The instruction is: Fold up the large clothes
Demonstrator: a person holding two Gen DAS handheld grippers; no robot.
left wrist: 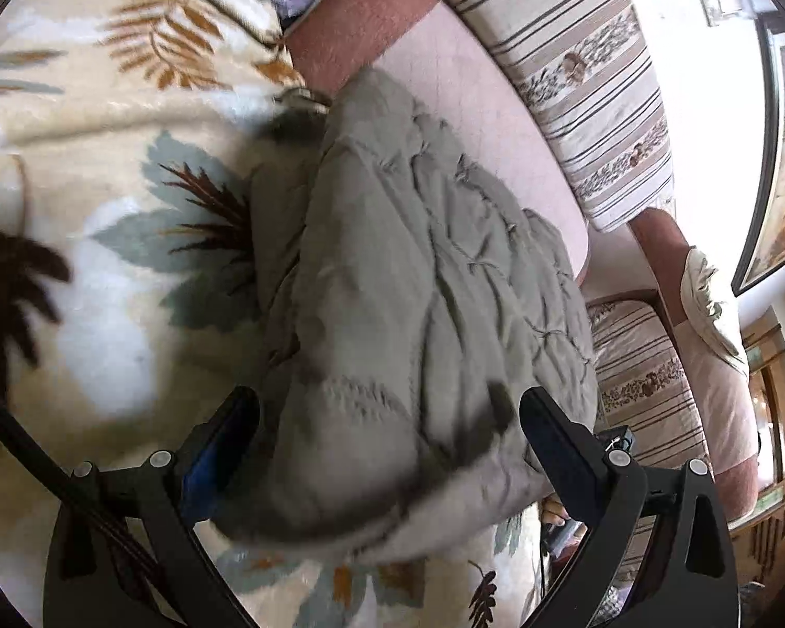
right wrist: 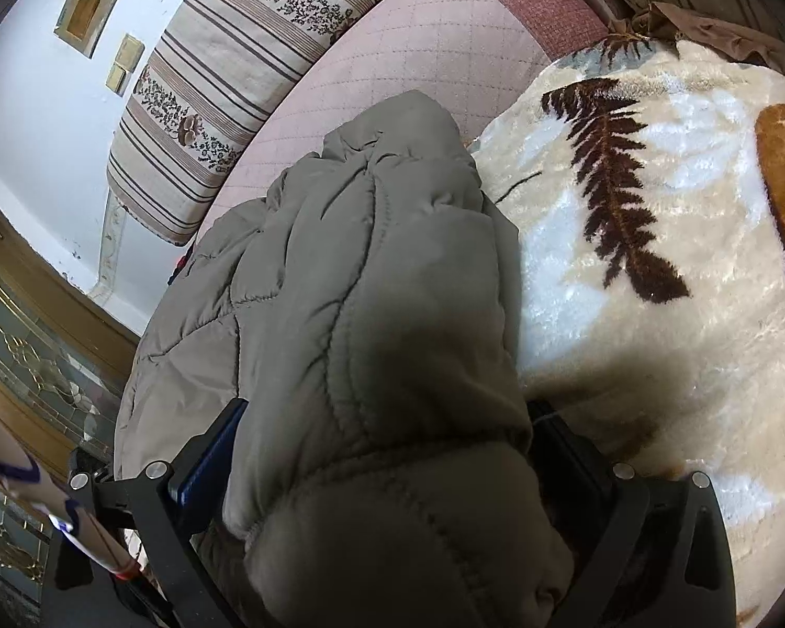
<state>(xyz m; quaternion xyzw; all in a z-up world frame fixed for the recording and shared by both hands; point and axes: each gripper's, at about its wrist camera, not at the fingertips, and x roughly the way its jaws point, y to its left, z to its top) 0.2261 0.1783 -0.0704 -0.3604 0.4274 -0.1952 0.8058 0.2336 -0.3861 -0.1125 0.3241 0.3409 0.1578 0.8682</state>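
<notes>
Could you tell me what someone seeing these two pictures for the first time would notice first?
A bulky grey-green quilted jacket fills the middle of both views, bunched between each gripper's wide-open fingers. It lies partly on a cream plush blanket with a bold dark fern-leaf print and partly on a pink quilted sofa seat. Behind, striped floral cushions line the sofa back.

Daylight fills both fisheye views and blows out the white wall (left wrist: pixel 706 104) in the left wrist view. That view is smeared by motion blur, worst on the leaf-print blanket (left wrist: pixel 78 261). The right wrist view is sharper, with a dark shadow on the blanket beside the quilted jacket (right wrist: pixel 366 288). Edges bend strongly into black corners.
</notes>
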